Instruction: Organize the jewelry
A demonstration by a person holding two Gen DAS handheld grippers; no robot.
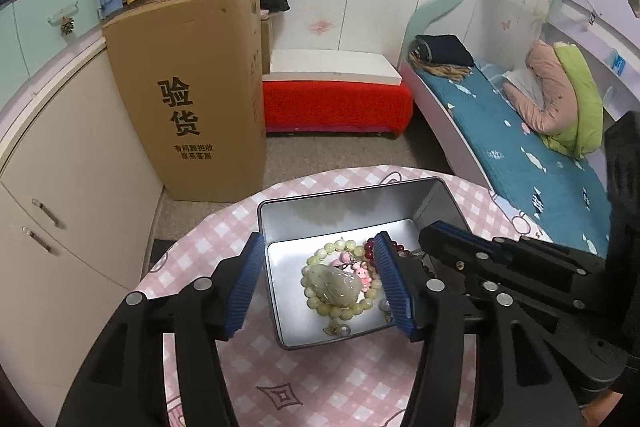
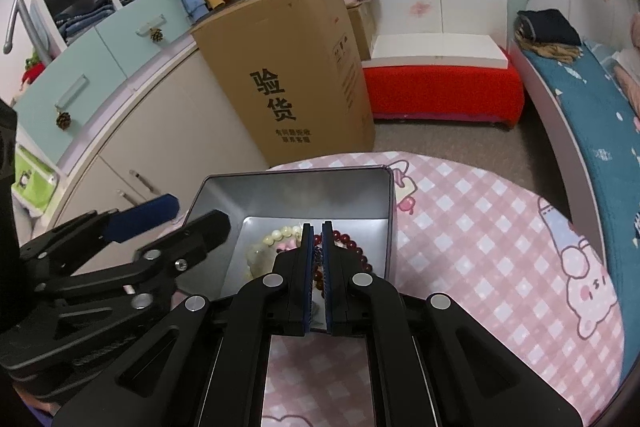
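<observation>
A silver metal tin (image 1: 340, 211), open at the top, stands on the bench (image 1: 320, 387) near its far edge, and the jewelry lies on the tin's floor. A bracelet of pale yellow-green beads (image 1: 310, 287) forms a ring, with a large pale green carved stone (image 1: 340, 285) resting inside it and a small pink rabbit charm (image 1: 363, 273) just beside the stone. A dark red bead bracelet (image 2: 354, 247) lies toward the tin's right wall, partly hidden in both views. The left tool (image 1: 318, 283) hangs over the tin with its blue-padded fingers (image 1: 244, 287) spread wide, one above the tin's left wall and the other above the jewelry, gripping nothing. The right tool (image 2: 317, 255) reaches into the tin from the near side; its fingers stand almost together, with part of the dark red bead bracelet showing in the narrow gap between them, though whether the pads truly pinch the beads cannot be told. The bench is round and covered with a pink-and-white checked cloth (image 2: 480, 227) printed with cartoon rabbits. Beyond its far edge stands a tall cardboard box (image 1: 188, 95) with black characters, leaning against cream cabinet doors (image 1: 60, 187). Further back, a red-covered bench seat (image 1: 336, 107) carries a white board, and a bed (image 1: 520, 155) with a blue patterned sheet runs along the right side of the room.
</observation>
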